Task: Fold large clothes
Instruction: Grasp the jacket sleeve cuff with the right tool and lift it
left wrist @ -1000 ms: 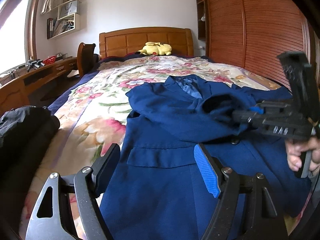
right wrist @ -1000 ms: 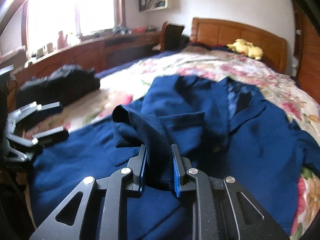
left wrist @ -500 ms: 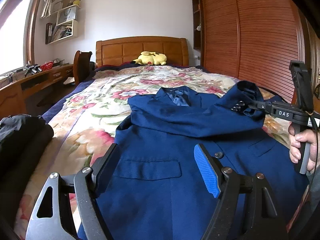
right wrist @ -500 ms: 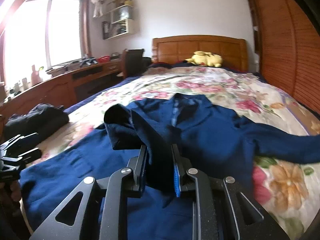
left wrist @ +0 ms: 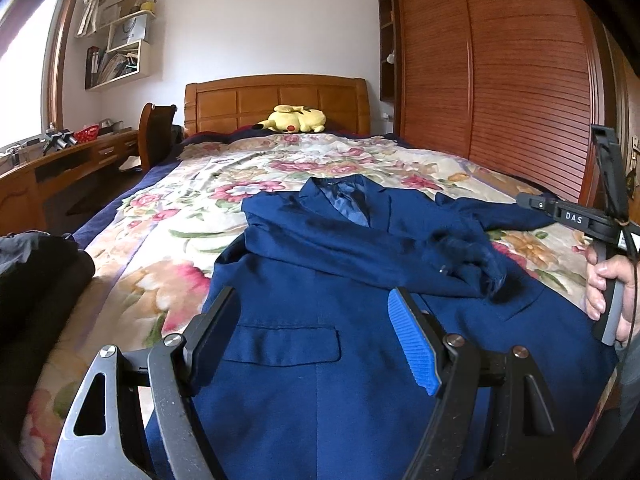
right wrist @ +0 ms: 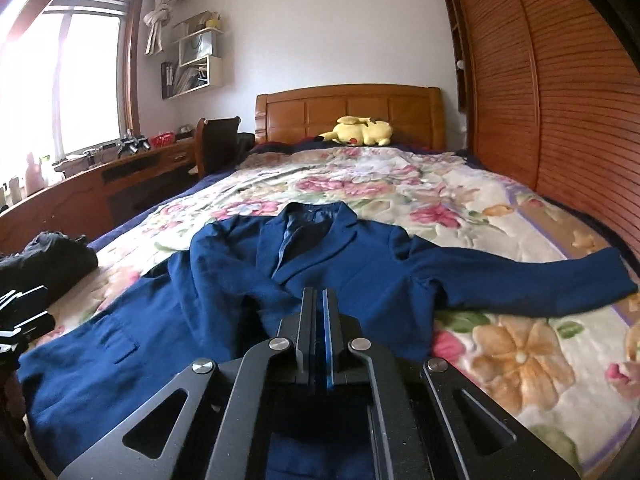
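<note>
A navy blue suit jacket [left wrist: 320,320] lies face up on the floral bedspread [left wrist: 168,240], collar toward the headboard. Its left sleeve [left wrist: 360,256] is folded across the chest, cuff near the right side. Its other sleeve [right wrist: 520,280] stretches out to the right on the bed. My left gripper [left wrist: 312,332] is open and empty, hovering over the jacket's lower front and pocket flap. My right gripper [right wrist: 318,312] is shut with nothing between its jaws, above the jacket [right wrist: 280,280]; it also shows in the left wrist view [left wrist: 576,220].
A yellow plush toy [left wrist: 294,120] lies by the wooden headboard [left wrist: 276,100]. Dark folded clothes [left wrist: 36,276] sit at the bed's left edge. A wooden desk [right wrist: 100,184] and chair stand on the left, a slatted wardrobe [left wrist: 500,80] on the right.
My right gripper carried the sleeve across the chest, let go of it and closed empty, pulling back to the right. The sleeve now lies flat on the jacket. My left gripper stayed open.
</note>
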A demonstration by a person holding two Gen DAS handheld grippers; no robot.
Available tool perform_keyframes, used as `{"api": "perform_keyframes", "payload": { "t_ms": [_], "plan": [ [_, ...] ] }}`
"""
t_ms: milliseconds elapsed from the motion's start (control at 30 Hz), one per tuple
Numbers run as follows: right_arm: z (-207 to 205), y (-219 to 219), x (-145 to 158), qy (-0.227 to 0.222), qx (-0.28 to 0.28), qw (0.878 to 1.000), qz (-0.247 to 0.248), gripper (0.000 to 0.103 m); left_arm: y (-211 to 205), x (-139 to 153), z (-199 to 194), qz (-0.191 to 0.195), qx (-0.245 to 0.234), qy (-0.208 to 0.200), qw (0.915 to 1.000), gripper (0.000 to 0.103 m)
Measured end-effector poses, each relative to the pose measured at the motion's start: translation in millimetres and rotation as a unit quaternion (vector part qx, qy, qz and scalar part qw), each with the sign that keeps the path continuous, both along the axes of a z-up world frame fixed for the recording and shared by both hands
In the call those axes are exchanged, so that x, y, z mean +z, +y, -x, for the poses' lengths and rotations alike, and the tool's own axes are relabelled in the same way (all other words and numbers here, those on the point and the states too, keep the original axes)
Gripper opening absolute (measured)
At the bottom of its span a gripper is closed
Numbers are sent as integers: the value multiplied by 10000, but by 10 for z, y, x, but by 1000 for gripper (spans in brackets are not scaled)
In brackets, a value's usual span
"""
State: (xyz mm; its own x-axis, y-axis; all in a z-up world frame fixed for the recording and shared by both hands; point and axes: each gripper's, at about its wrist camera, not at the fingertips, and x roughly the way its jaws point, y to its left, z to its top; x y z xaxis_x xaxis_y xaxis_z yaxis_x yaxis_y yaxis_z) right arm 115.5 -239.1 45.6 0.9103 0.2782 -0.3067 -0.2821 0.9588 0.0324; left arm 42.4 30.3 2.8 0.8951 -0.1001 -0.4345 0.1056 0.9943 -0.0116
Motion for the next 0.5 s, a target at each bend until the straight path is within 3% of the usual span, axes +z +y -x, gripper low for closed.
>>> {"api": "perform_keyframes", "payload": {
  "t_ms": [133, 167, 200, 267, 367, 500],
  "plan": [
    [-10, 73, -91, 127, 75, 9999, 46, 3, -56, -4, -18, 6, -30, 14, 10000, 77],
    [-15, 89, -88, 122, 76, 9998, 100, 10, -69, -6, -23, 10, -39, 20, 10000, 77],
    [-7, 123, -80, 96, 101, 9998, 173, 18, -78, -7, -32, 11, -41, 24, 10000, 77],
    [-14, 159, -44, 85, 203, 9994, 267, 59, -100, -16, -44, -13, -47, 40, 10000, 77],
    [-72, 283, -33, 105, 384, 9985, 378, 63, -123, -40, -85, -67, -28, 85, 9999, 77],
    [-238, 526, -68, 488, 721, 9945, 575, 63, -120, -76, -122, -45, -38, 164, 9998, 77]
  ]
}}
